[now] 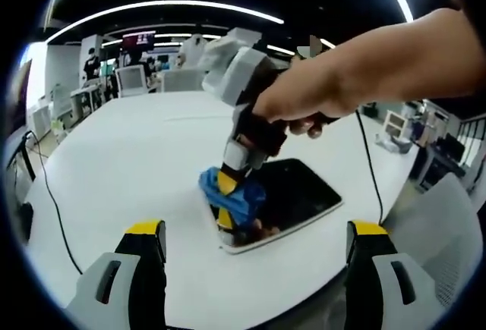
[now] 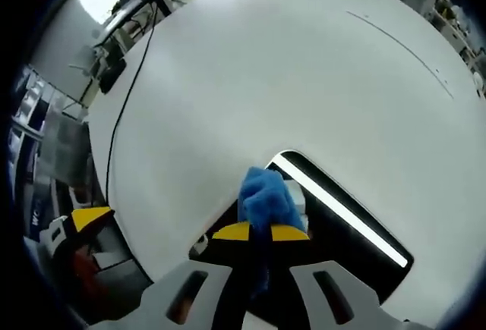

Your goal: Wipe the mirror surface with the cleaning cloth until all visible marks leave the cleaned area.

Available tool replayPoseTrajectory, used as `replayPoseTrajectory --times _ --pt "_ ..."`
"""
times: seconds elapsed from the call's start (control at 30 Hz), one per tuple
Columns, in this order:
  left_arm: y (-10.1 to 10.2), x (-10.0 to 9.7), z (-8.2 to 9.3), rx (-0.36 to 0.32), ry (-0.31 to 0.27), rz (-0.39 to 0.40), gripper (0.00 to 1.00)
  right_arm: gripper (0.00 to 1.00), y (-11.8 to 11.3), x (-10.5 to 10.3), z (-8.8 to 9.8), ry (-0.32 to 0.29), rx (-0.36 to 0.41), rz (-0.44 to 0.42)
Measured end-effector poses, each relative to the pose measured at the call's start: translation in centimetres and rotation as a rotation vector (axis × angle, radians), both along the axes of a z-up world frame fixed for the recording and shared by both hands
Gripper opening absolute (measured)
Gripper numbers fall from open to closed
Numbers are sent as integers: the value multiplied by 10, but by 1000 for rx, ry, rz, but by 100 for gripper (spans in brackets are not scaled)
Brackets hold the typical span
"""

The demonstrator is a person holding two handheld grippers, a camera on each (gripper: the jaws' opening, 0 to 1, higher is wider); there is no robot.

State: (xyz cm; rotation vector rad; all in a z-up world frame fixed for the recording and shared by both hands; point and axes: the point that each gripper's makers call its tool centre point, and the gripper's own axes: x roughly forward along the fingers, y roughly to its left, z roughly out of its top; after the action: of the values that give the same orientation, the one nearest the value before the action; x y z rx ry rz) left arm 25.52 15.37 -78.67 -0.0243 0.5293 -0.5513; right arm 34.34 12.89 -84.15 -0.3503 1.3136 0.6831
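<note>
1. Right gripper (image 2: pixel 258 233), held in a person's hand (image 1: pixel 304 106), clamps a blue cleaning cloth (image 2: pixel 266 197) between its yellow-tipped jaws and presses it onto the near corner of the mirror (image 1: pixel 300 193)
2. Left gripper (image 1: pixel 258 239) hangs above the table edge, jaws spread wide, gripping nothing
3. Rectangular, white-framed and dark, the mirror lies flat on a round white table (image 1: pixel 129 155), reflecting a ceiling light strip (image 2: pixel 342 212)
4. Black cable (image 2: pixel 125 102) trails across the table towards its rim
</note>
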Motion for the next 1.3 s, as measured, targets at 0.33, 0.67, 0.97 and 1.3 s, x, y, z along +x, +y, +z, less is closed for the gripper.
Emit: replayPoseTrajectory --times 0.33,0.67,0.97,1.3 --pt "-1 -3 -2 7 13 -10 99 1 -17 6 -6 5 20 -36" --pt "0 -3 -3 5 22 -7 99 1 -18 6 -7 -19 37 -28" --pt "-1 -3 -3 0 26 -4 99 1 -29 5 -8 -10 51 -42" --pt "-1 -4 -3 0 31 -4 99 1 -42 3 -8 2 68 -58"
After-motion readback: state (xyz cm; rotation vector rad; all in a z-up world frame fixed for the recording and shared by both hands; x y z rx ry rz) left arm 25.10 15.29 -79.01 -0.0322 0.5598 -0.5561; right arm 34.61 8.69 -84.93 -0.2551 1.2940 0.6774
